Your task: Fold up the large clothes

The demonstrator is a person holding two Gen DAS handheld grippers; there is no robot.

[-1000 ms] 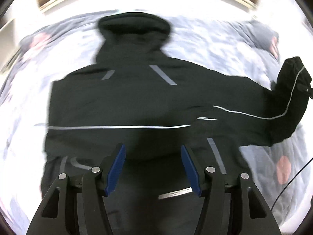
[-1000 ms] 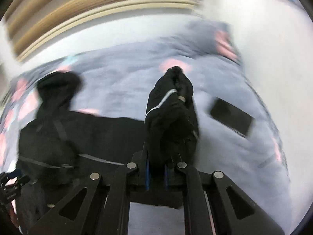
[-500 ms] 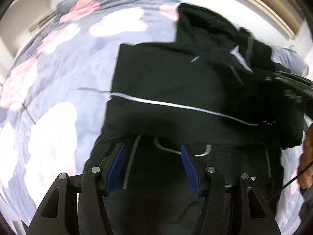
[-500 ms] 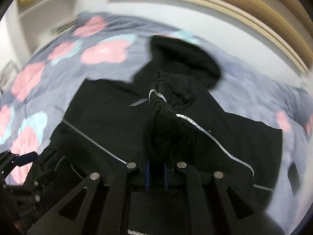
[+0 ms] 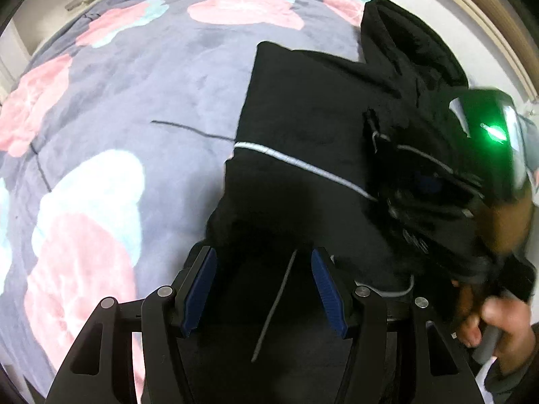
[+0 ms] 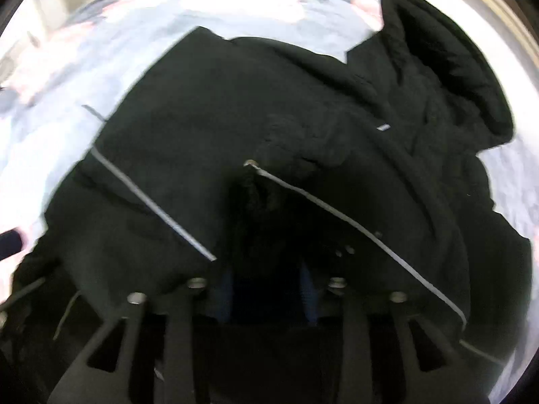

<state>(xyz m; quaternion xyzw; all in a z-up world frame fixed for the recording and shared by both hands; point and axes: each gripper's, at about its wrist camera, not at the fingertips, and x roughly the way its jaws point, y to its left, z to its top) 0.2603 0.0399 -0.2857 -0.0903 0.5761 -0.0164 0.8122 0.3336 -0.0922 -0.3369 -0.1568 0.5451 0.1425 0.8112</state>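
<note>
Our right gripper [image 6: 267, 298] has its jaws opening, and the black sleeve cuff [image 6: 266, 198] sits between the blue pads [image 6: 308, 299], slack rather than pinched as far as the dark, blurred view lets us tell. The step in hand, as we judge it, is laying this sleeve across the back of the hooded jacket [image 6: 215, 111]. To do it well we let the pads part fully before lifting, so the cuff drops flat and does not drag along with us. We then lift straight away from the cloth, not sideways, or the fold line will skew.

Our left gripper [image 5: 264, 294] hovers with its fingers [image 5: 198, 289] spread and nothing between them, over the lower part of the jacket near its left edge. A thin grey seam line [image 5: 274, 306] runs between the pads there. We judge that this hand is best kept clear of the cloth until the sleeve is released, then used to smooth or take the hem.

The jacket lies spread on the floral duvet [image 5: 111, 128], its hood [image 5: 411, 37] toward the far edge of the bed by the wall. The reflective piping [image 6: 151, 208] gives us a line to check that the sleeve lies square. In the left view the right hand [image 5: 498, 323] holds its tool over the jacket's right side.
</note>
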